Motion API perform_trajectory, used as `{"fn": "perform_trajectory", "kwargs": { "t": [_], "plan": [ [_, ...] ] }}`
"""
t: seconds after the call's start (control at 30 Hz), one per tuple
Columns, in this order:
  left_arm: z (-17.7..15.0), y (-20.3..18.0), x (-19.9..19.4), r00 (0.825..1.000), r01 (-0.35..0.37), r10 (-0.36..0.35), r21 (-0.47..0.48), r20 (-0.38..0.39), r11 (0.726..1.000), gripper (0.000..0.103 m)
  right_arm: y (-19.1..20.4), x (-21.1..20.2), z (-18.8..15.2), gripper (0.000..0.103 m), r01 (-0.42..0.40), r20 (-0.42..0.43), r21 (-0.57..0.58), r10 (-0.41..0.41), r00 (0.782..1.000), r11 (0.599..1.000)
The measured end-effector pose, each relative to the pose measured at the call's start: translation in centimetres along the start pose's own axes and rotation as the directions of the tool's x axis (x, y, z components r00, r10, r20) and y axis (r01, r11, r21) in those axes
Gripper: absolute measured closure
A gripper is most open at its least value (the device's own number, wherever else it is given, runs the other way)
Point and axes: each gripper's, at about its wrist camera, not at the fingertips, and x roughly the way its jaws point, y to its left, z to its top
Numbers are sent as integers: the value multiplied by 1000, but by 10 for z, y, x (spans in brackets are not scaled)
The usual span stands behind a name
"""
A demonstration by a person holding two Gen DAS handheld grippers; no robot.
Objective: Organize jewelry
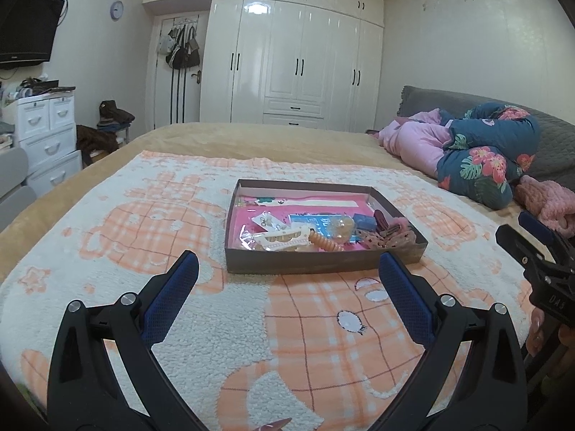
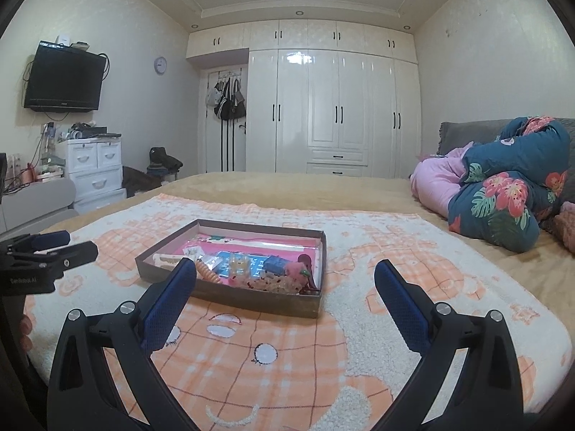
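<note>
A shallow brown box [image 1: 323,262] sits on a white-and-orange checked blanket [image 1: 151,237] spread over the bed [image 1: 251,136], and it holds the jewelry [image 1: 323,233]: a jumble of small packets, a coiled orange piece, a blue card and pink bits on a pink lining. The left tongs [image 1: 287,267] hover low over the blanket with their blue-padded fingers spread wide apart, holding nothing; the box lies straight ahead of them, just beyond the fingertips and centred in the gap. The right tongs [image 2: 285,276] are likewise wide apart and hold nothing; from their view the box [image 2: 258,296] lies ahead and a little left, its near wall between the two fingers and its left part behind the left finger. Each pair shows at the edge of the other's view, side by side before the box.
</note>
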Motion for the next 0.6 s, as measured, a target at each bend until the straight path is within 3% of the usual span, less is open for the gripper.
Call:
{"fn": "perform_trajectory", "kwargs": {
  "t": [0.2, 0.6],
  "plan": [
    [-1, -1, -4, 999, -14, 13, 15, 42, 1000, 11, 0, 1, -4, 6, 26, 4, 8, -26, 1000, 1000],
    [-3, -2, -2, 999, -11, 11, 9, 31, 1000, 11, 1, 3, -3, 6, 21, -12, 14, -20, 1000, 1000]
  ]
}}
